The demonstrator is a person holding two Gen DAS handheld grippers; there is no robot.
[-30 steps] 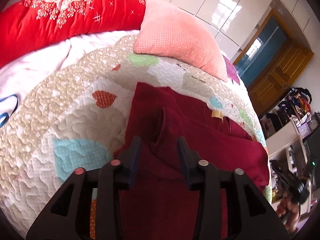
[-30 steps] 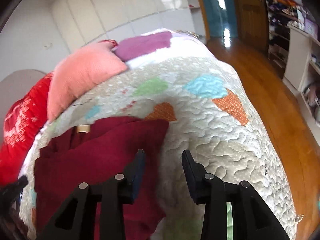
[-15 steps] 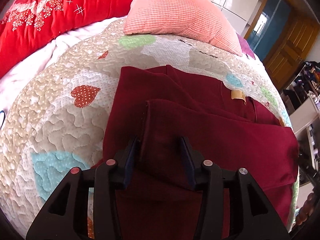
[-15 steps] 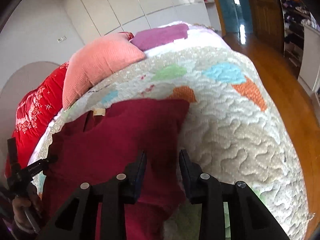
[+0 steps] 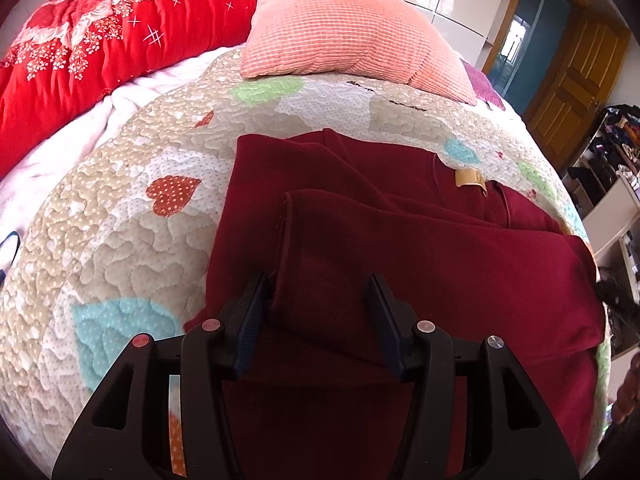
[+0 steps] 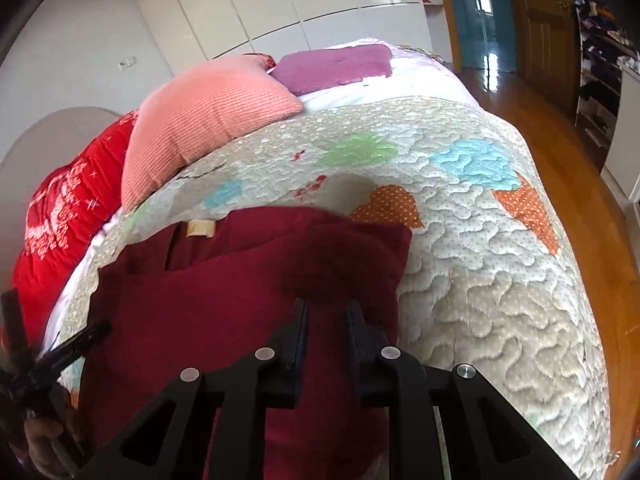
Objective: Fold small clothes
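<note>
A dark red garment (image 5: 400, 248) with a tan neck label (image 5: 468, 178) lies partly folded on the patchwork quilt (image 5: 120, 240). My left gripper (image 5: 318, 292) is open, its fingers either side of a folded flap near the garment's left edge. In the right wrist view the garment (image 6: 224, 292) fills the lower left, and my right gripper (image 6: 326, 312) has its fingers close together with the red cloth between them near the garment's right edge. Whether the pads press on the cloth is hard to see.
A pink pillow (image 5: 352, 36) and a red blanket (image 5: 100, 40) lie at the bed's head. A purple cushion (image 6: 332, 66) sits beside them. The bed edge drops to a wooden floor (image 6: 580, 208) on the right, with shelves (image 5: 612, 168) beyond.
The right gripper's fingers have narrowed from open to nearly shut over the garment's right edge. The left gripper has moved forward over the folded flap and stays open.
</note>
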